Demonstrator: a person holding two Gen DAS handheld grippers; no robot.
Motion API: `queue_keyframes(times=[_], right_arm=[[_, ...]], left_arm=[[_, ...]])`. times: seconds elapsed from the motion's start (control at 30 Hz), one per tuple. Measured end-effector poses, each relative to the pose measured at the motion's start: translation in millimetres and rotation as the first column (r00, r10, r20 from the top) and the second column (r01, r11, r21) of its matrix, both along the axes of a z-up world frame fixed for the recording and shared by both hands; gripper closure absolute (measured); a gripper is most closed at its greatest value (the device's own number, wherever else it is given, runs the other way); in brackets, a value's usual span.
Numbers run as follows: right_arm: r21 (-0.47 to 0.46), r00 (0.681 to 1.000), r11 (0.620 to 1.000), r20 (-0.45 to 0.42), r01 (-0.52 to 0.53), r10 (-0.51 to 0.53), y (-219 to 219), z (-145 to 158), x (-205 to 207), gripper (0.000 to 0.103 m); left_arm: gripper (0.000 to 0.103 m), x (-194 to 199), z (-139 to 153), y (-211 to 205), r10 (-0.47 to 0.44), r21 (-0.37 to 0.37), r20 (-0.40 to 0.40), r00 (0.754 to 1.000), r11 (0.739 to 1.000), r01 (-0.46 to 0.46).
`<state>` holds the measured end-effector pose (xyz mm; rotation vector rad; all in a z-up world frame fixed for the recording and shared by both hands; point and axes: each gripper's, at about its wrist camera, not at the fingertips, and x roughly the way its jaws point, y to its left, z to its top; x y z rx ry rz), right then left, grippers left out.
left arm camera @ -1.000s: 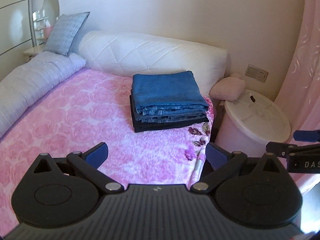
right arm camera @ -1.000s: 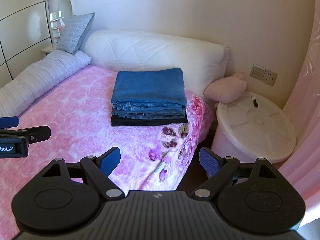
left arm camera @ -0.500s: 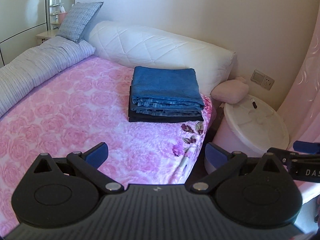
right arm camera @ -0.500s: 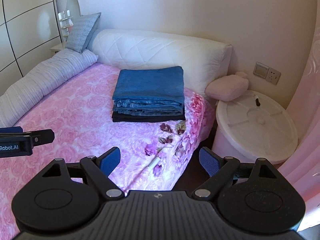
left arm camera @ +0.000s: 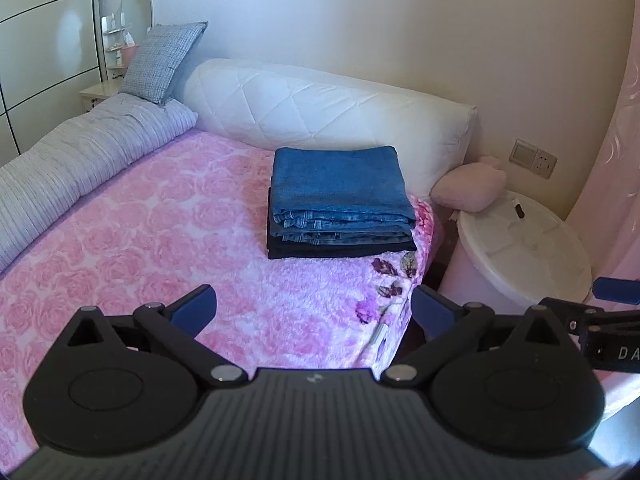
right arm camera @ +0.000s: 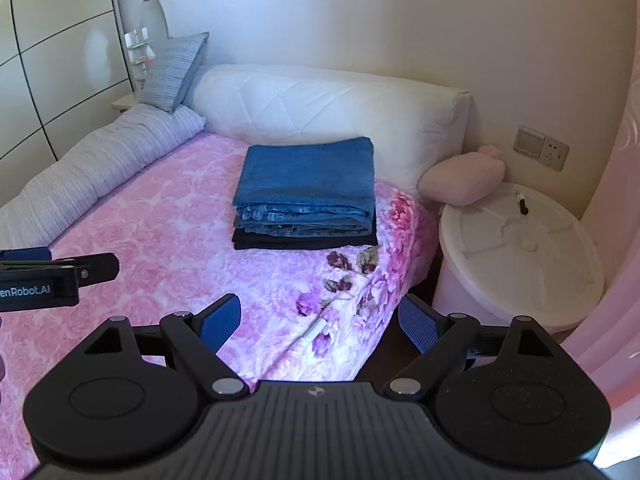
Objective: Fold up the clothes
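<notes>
Left wrist view: left gripper [left arm camera: 314, 308] at lower centre of frame, blue-padded fingers [left arm camera: 196, 306] spread wide apart, nothing between them, held above the pink rose-patterned bedspread [left arm camera: 132, 248]. Stack of folded clothes [left arm camera: 340, 204] at centre of frame, above and slightly right of the finger gap, well apart from the fingertips; blue denim pieces on top, one dark piece at the bottom, resting flat on the bedspread near the bed's right corner and just in front of the white quilted headboard cushion [left arm camera: 328, 108]. Tip of the right gripper [left arm camera: 600, 312] entering at the right edge, over the white round tub lid [left arm camera: 524, 248].

Right wrist view: right gripper [right arm camera: 320, 320] at lower centre, fingers likewise wide apart and empty, hanging over the bed's corner. Same stack [right arm camera: 306, 196] at centre of frame, above the gap and a little left of its middle, clear of both fingers. Left gripper [right arm camera: 60, 268] in profile at the left edge, level with the base of the stack and well left of it. Pink plush cushion [right arm camera: 464, 178] at right of the headboard, touching the lid's rim; grey checked pillow [right arm camera: 174, 72] at upper left.
</notes>
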<state>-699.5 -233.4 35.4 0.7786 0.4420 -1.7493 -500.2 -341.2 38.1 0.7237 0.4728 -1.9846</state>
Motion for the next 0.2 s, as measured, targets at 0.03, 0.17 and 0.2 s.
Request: queue_keyframes(times=[0.03,0.17,0.2], right_arm=[[-0.002,1.000,1.000,-0.001,-0.001,0.001,0.1,0.6,-0.5,0.015],[-0.008,1.000,1.000,-0.005,-0.002,0.002,0.9,2.8,-3.2,0.015],[-0.012,1.000,1.000,-0.003,0.000,0.000,1.8,3.0,-4.6,0.015]], left_arm=[[0.001,-0.9,-0.4,0.5,-0.001,0.000,0.001,1.000,1.000,0.001],[0.001,-6.4,-3.9,4.2,-0.013,0.000,0.015,1.000,1.000,0.013],[0.001,-8.1,-4.8,5.3,-0.020,0.000,0.020,1.000,1.000,0.020]])
